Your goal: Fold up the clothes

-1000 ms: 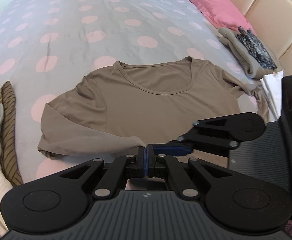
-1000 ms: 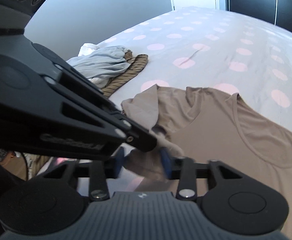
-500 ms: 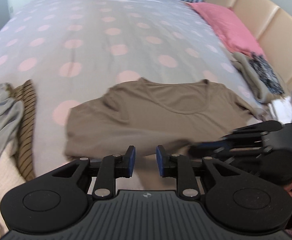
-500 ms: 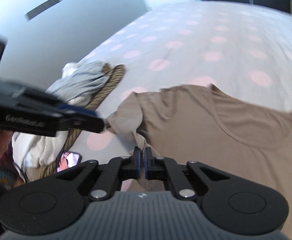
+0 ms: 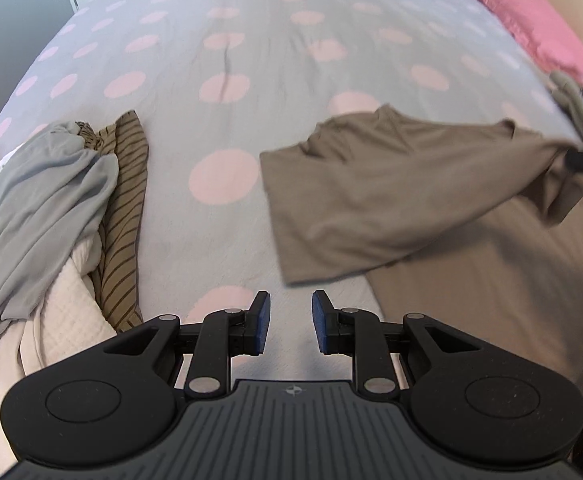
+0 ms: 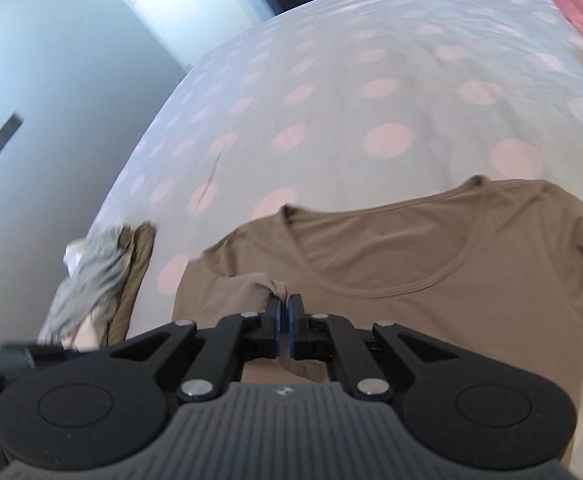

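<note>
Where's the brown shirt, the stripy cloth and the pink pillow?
brown shirt [image 6: 431, 256]: right wrist view, on its chest below the neckline.
stripy cloth [image 5: 125, 184]: left wrist view, on its striped middle beside the grey garment.
pink pillow [image 5: 531, 12]: left wrist view, on its top face.

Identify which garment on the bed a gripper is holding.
The tan shirt: the right gripper is shut on its sleeve. The left pile's clothes lie untouched.

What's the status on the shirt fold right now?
Left tool open, empty. Right tool shut on sleeve, carrying it over the shirt. Clothes pile sits apart at the left, not in the way.
</note>
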The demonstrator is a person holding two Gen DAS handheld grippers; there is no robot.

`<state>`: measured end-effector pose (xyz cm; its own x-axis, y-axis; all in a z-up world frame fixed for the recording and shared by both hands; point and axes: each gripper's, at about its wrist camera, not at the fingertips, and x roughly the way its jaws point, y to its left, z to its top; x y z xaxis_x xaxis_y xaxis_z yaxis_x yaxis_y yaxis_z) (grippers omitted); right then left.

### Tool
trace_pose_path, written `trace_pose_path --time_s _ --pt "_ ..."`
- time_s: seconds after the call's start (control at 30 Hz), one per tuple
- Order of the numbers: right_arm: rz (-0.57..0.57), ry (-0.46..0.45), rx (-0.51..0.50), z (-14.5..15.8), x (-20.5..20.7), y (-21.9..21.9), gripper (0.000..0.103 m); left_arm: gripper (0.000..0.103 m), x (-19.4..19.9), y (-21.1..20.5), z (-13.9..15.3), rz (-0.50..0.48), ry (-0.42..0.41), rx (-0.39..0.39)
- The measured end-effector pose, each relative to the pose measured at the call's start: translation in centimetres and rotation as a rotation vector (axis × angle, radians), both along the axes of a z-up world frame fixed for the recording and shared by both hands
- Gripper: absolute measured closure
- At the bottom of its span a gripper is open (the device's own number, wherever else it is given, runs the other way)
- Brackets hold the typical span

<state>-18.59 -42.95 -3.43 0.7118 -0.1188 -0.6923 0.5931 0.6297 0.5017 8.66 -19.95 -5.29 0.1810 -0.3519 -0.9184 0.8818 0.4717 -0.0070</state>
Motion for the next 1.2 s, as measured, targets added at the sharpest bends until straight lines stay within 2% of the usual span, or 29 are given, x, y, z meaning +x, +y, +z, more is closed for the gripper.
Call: trace_pose_path --time_s 0.13,0.33,0.43,0.57,0.83,0.97,1.1,1.17,1.2 --pt "-0.052 -0.04 0.018 0.8 -2.2 -1.5 0.099 0.082 -0.5 -0.7 -0.8 -0.034 -0.006 0.011" --pt "-0.147 -0.027 0.021 1.0 -5.2 -3.2 0.099 0.082 -2.0 -2.3 -2.6 -0.113 -0.06 0.057" --pt "-0.233 -0.023 0.034 0.5 -7.2 -4.5 0.099 0.082 -2.9 -3.1 -3.6 -0.158 -0.074 0.092" --pt "-0.273 0.032 0.063 -1.1 -8.4 -5.5 0.099 0.082 -4.0 -3.9 -4.6 -0.228 -0.084 0.089" --pt "-0.301 0.147 0.097 -5.1 -8.7 -6.7 0.098 0.082 -6.4 -6.6 -6.4 -0.321 -0.177 0.043" --pt "-0.343 0.185 0.099 -6.4 -9.2 -7.8 0.098 0.082 -6.1 -7.4 -6.8 -0.3 -0.184 0.045" --pt "-0.338 0.206 0.114 -7.5 -9.1 -8.4 0.091 0.082 -5.8 -8.0 -7.1 -0.273 -0.189 0.049" --pt "-0.342 0.226 0.08 -7.4 -9.1 -8.4 0.084 0.088 -5.6 -8.4 -7.3 -0.26 -0.192 0.051" --pt "-0.347 0.237 0.056 -7.3 -9.2 -8.5 0.081 0.094 -5.5 -8.5 -7.4 -0.253 -0.193 0.052"
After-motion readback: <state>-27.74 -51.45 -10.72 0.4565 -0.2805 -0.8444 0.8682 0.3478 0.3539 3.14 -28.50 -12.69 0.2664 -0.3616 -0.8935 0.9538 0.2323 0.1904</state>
